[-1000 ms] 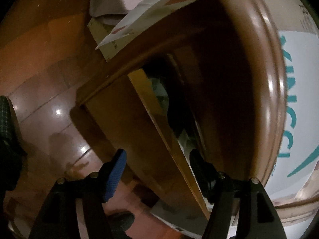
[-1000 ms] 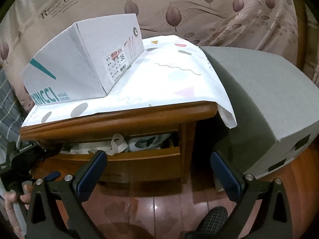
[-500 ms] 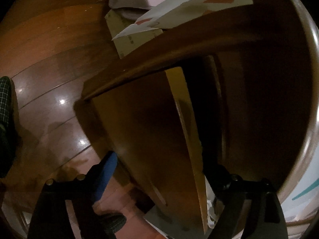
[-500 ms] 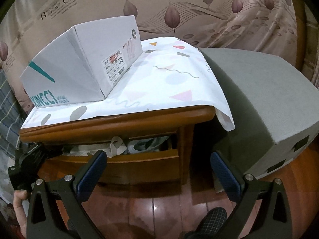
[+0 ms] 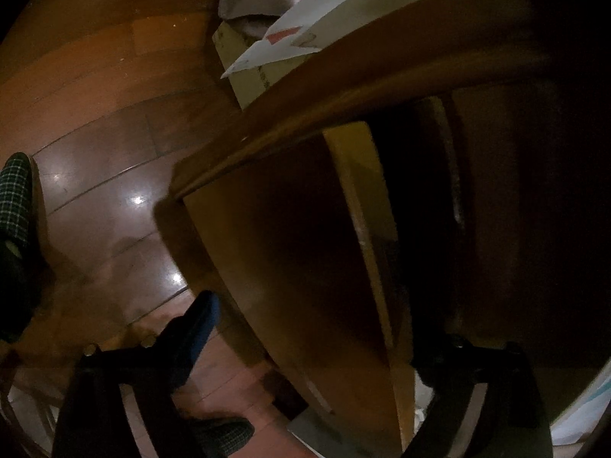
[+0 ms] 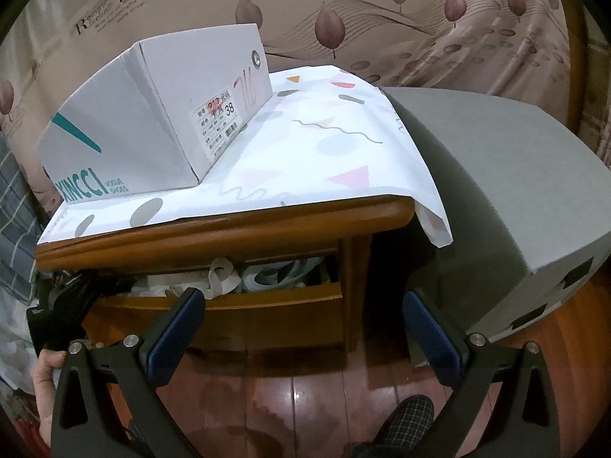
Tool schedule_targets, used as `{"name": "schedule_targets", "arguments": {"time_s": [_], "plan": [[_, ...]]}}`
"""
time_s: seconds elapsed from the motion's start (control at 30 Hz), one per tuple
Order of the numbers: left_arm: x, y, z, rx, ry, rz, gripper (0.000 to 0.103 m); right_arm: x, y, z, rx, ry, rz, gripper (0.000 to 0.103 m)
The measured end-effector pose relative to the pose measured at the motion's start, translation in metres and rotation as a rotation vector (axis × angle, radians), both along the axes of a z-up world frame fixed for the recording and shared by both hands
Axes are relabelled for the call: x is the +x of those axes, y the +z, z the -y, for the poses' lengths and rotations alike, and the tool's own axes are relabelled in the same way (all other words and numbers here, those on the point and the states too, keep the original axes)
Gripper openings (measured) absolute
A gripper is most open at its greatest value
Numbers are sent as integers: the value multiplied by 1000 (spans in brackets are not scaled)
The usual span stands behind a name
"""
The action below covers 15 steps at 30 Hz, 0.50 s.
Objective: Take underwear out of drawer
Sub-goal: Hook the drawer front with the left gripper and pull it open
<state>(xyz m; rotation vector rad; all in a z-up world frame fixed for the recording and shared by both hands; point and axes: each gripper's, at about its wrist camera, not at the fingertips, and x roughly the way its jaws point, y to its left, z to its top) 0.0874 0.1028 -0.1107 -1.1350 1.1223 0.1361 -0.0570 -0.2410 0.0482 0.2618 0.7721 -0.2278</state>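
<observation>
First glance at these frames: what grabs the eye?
The white shoe box sits on a patterned cloth atop the wooden nightstand. Below it, the drawer stands ajar with pale garments bunched inside. The left gripper straddles the drawer front, its jaws opening without pressing it.

Shoebox [image 6: 126,145]: white w/ teal "XINCCI" print, size label 38; sits on cloth, left part of nightstand top.
Cloth [image 6: 328,152]: white, pastel shapes; covers top, hangs over right edge.
Nightstand [image 6: 236,229]: brown wood.
Grey box [image 6: 508,191]: just right of nightstand.
Curtain [image 6: 382,11]: leaf pattern, behind.
Floor [image 6: 290,393]: glossy wood.
Slipper [image 6: 408,420]: checked, bottom edge.
</observation>
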Motion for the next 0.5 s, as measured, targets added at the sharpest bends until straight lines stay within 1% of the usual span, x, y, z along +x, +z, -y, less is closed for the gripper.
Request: {"name": "schedule_targets", "arguments": {"time_s": [0.07,0.1,0.17,0.23,0.33,0.37,0.4,0.5], "plan": [[-1,3,-4,-15,-19,6,97,1,0,0,-1,1,-2,103],[1,5,-4,2,-37,6,97,0,0,0,-2,1,-2,103],[3,12,-4,65,-78,9,97,0,0,-1,-2,0,-3,103],[3,14,-3,88,-107,3,97,1,-1,-1,-2,0,-5,103],[-3,18,-6,104,-140,-32,97,1,-1,-2,-5,3,-6,103],[-6,19,-6,116,-150,-36,97,1,-1,-2,-5,3,-6,103],[-10,23,-6,147,-169,-36,97,0,-1,-2,-7,2,-7,103],[-19,27,-5,189,-205,-44,97,0,-2,-2,-5,2,-8,103]]}}
